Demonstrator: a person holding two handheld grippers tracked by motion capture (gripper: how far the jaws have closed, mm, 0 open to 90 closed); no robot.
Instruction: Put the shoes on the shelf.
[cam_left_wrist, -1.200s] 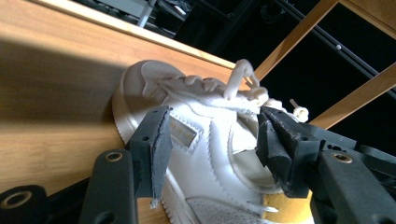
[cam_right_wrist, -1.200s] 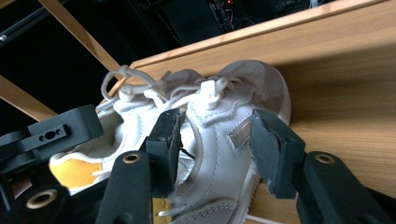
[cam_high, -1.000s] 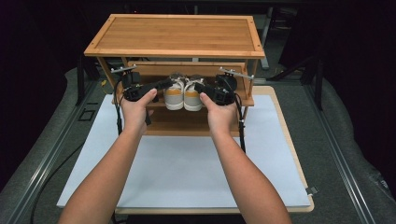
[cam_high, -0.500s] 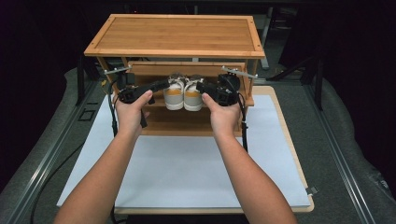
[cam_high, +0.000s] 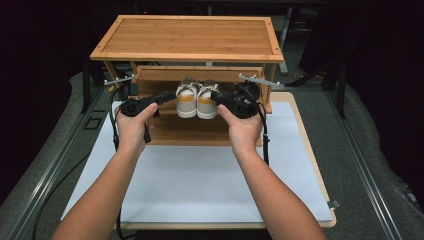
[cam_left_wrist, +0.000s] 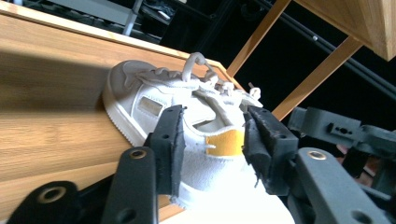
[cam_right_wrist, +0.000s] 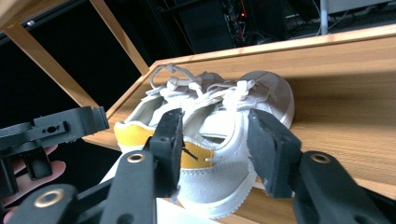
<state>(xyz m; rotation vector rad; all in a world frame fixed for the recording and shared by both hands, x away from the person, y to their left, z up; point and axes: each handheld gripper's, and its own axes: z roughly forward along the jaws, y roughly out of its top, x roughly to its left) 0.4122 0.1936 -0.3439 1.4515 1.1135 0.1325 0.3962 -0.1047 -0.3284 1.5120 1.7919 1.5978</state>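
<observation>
Bamboo slats make up the shoe rack (cam_high: 186, 37) in front of me, and on its lower shelf (cam_high: 200, 131) sit the two pale sneakers side by side, heels toward me, each with a mustard-yellow heel patch. I find no brand or lettering I can read on either shoe; the small panel on the side of the left sneaker (cam_left_wrist: 159, 112) is too blurred to make out.

My left tool (cam_high: 165, 96) comes in from the left, and its jaws have just been closing around the heel of the left sneaker (cam_high: 186, 102); in the left gripper view the pads (cam_left_wrist: 170, 140) sit against the heel on both sides. My right tool (cam_high: 216, 97) mirrors it on the right sneaker (cam_high: 207, 103), jaws also just closing, with the heel between them; the pads (cam_right_wrist: 273, 147) look close to the sides, though I cannot tell whether they press yet.

Toes and laces are tucked under the upper shelf from the high view. The heel bottoms are cut off in both gripper views. White sheeting covers the surface (cam_high: 200, 185) under my forearms.
</observation>
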